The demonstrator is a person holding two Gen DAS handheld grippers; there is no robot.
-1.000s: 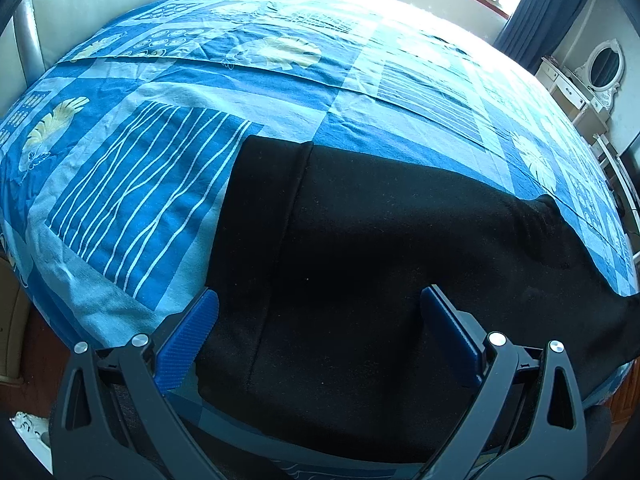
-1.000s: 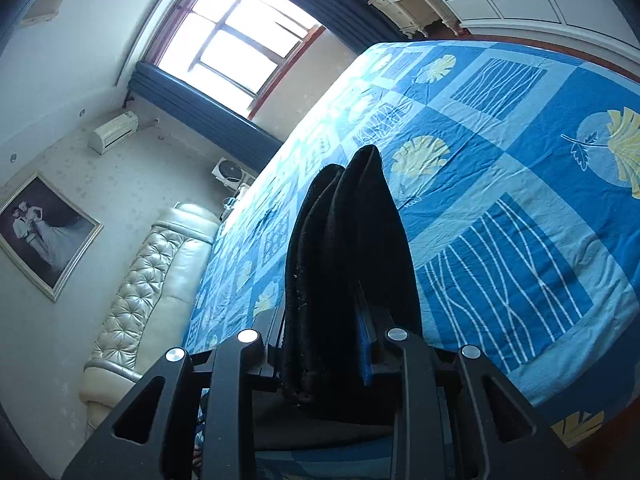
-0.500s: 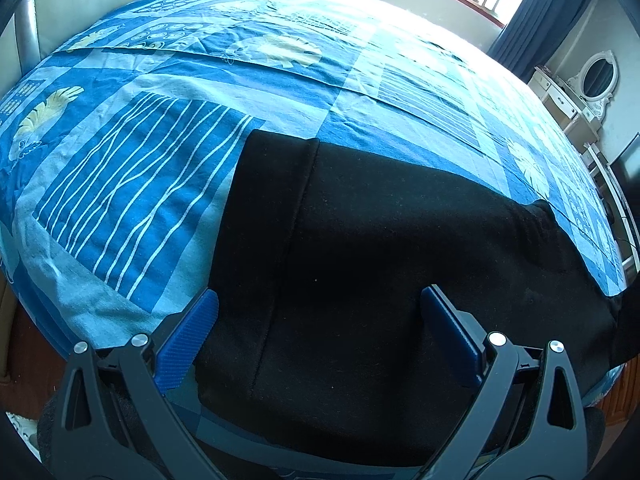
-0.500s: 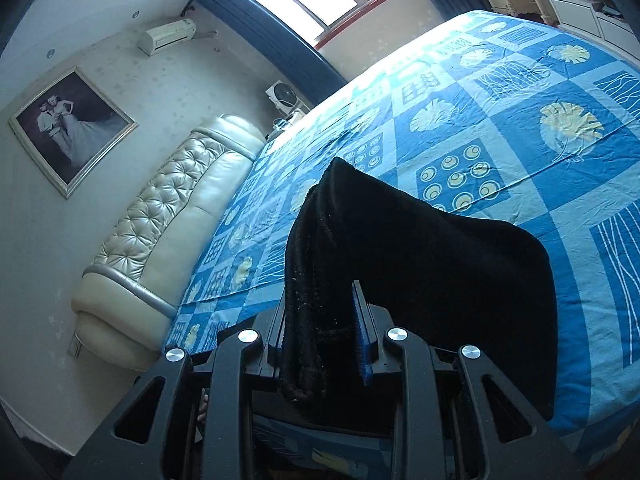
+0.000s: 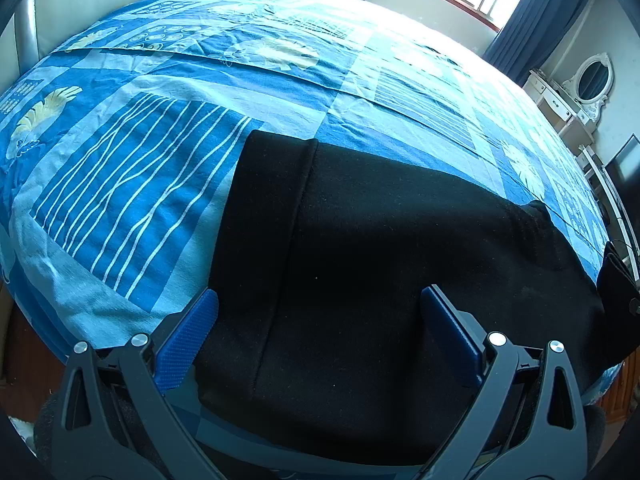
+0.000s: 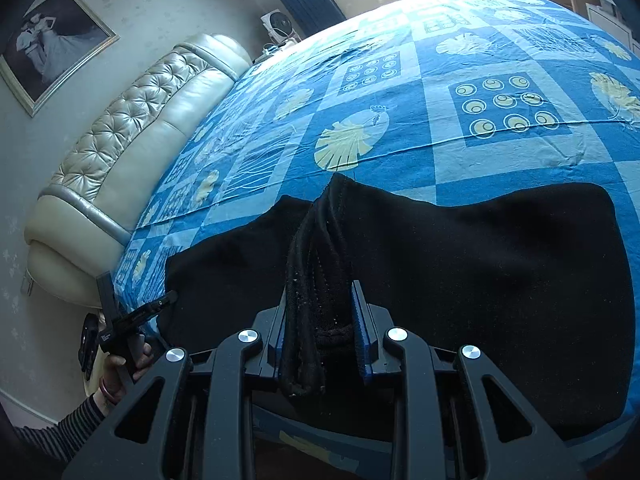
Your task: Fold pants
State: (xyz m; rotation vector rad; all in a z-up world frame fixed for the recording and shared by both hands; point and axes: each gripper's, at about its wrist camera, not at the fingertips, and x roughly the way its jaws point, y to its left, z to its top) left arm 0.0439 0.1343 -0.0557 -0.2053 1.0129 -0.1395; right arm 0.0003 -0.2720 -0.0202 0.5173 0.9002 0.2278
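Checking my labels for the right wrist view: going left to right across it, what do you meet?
Framed picture → tufted headboard → left gripper → bunched black pants clamped in the right gripper → flat pants panel.

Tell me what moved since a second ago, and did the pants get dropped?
Not dropped. The right tool stays shut on a bunched edge of the black pants and has carried it over the bed towards the side where the left tool waits; that cloth, once sticking up, now drapes low over the flat part. The left tool stays open above the pants, holding nothing.
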